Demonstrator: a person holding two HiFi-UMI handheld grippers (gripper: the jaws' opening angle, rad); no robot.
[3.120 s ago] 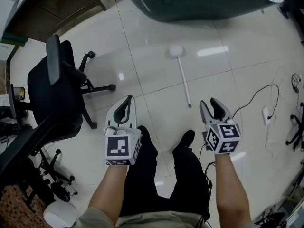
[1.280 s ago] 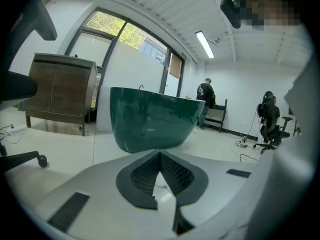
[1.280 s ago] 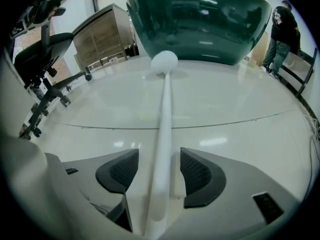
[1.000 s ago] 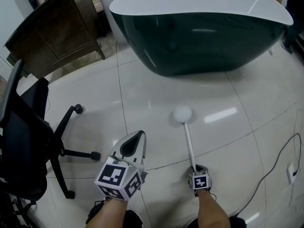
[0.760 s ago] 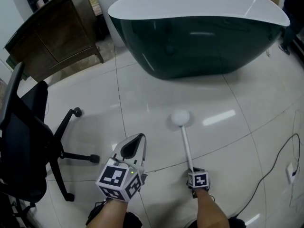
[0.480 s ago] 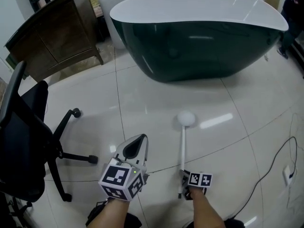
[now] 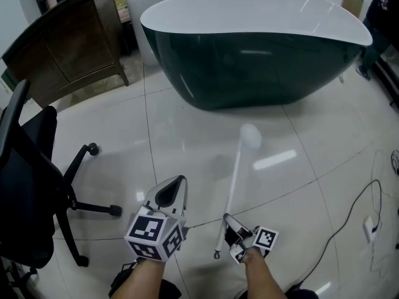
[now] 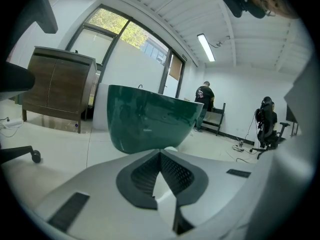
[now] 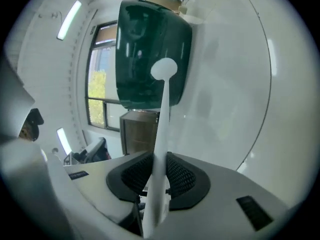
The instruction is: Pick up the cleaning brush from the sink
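The cleaning brush is a long white stick with a round white head. It hangs tilted above the tiled floor, its head pointing at the dark green tub. My right gripper is shut on the lower part of the handle, near the picture's bottom edge. In the right gripper view the handle runs up between the black pads to the head. My left gripper hovers to the left of the brush, shut, with nothing in it. In the left gripper view its tips meet in front of the tub.
A black office chair stands at the left and a dark wooden cabinet at the back left. A black cable runs over the tiles at the right to a white socket. Two people stand far back.
My right gripper has risen and rolled with the brush in it. The brush head has come off the floor and swung toward the tub. The left gripper has stayed put.
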